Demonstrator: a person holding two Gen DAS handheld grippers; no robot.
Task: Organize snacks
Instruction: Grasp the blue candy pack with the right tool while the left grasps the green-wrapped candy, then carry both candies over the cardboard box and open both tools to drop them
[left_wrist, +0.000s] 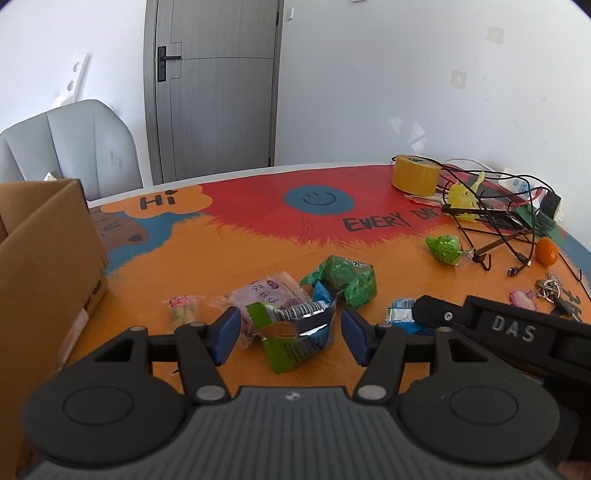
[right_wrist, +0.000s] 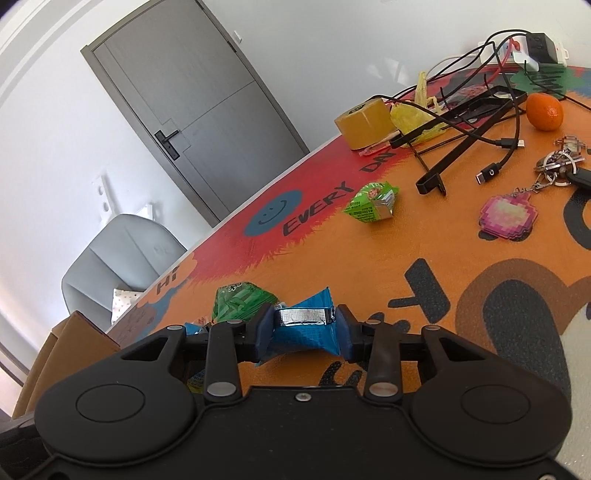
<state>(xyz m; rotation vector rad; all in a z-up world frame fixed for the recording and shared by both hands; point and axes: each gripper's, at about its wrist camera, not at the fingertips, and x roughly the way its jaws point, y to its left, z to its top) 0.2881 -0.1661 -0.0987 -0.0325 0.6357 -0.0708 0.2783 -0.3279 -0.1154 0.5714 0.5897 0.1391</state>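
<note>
Several snack packets lie on the orange table mat. My left gripper (left_wrist: 290, 332) is open around a green and blue foil packet (left_wrist: 295, 339), its pads apart from it. Beyond lie a purple packet (left_wrist: 266, 291), a small pale snack (left_wrist: 183, 308) and a green packet (left_wrist: 345, 278). Another green packet (left_wrist: 445, 248) lies further right. My right gripper (right_wrist: 304, 328) is shut on a blue foil packet (right_wrist: 306, 332) just above the mat. The right gripper's body (left_wrist: 509, 328) shows at the right of the left wrist view, over a blue packet (left_wrist: 402, 314).
A cardboard box (left_wrist: 44, 258) stands at the left. A tape roll (left_wrist: 415, 173), yellow bag (left_wrist: 461, 195), cables (right_wrist: 480, 122), a power strip (right_wrist: 532, 51), an orange (right_wrist: 543, 110), keys (right_wrist: 561, 162) and a pink keychain (right_wrist: 508, 218) crowd the right. A grey chair (left_wrist: 70, 144) stands behind.
</note>
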